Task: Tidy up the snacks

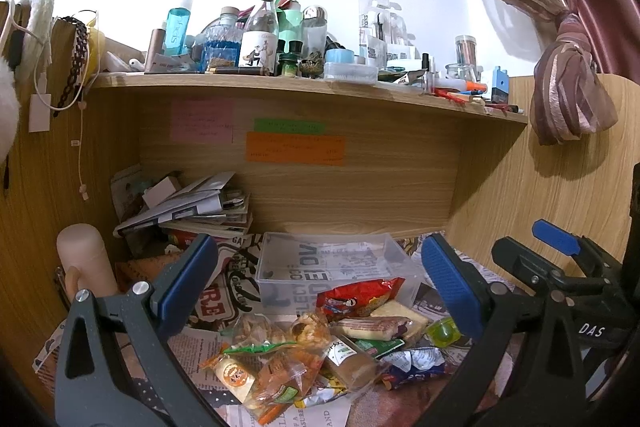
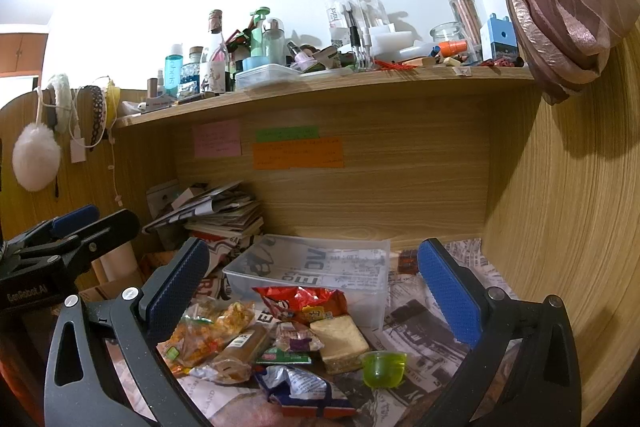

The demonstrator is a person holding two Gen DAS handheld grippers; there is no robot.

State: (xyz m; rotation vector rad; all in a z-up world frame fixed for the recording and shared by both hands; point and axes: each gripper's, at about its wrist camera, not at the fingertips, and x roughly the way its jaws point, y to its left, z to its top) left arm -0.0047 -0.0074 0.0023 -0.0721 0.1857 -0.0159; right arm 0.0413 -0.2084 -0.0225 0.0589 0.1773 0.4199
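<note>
A pile of wrapped snacks [image 1: 316, 351] lies on the newspaper-covered desk, in front of an empty clear plastic bin [image 1: 336, 267]. It includes a red chip bag [image 1: 356, 297], a green jelly cup [image 1: 442, 331] and a blue-white wrapper [image 1: 416, 365]. My left gripper [image 1: 316, 287] is open and empty, above the pile. In the right wrist view my right gripper [image 2: 312, 291] is open and empty, over the same pile [image 2: 272, 339], with the bin [image 2: 320, 267], red bag [image 2: 300, 303] and jelly cup [image 2: 384, 369] ahead. The right gripper [image 1: 560, 255] also shows in the left wrist view.
A stack of books and papers [image 1: 192, 211] lies at the back left. A cream cylinder [image 1: 82, 259] stands at left. A wooden shelf [image 1: 304, 87] overhead is crowded with bottles and jars. Wooden walls close in both sides; a tied curtain [image 1: 568, 95] hangs right.
</note>
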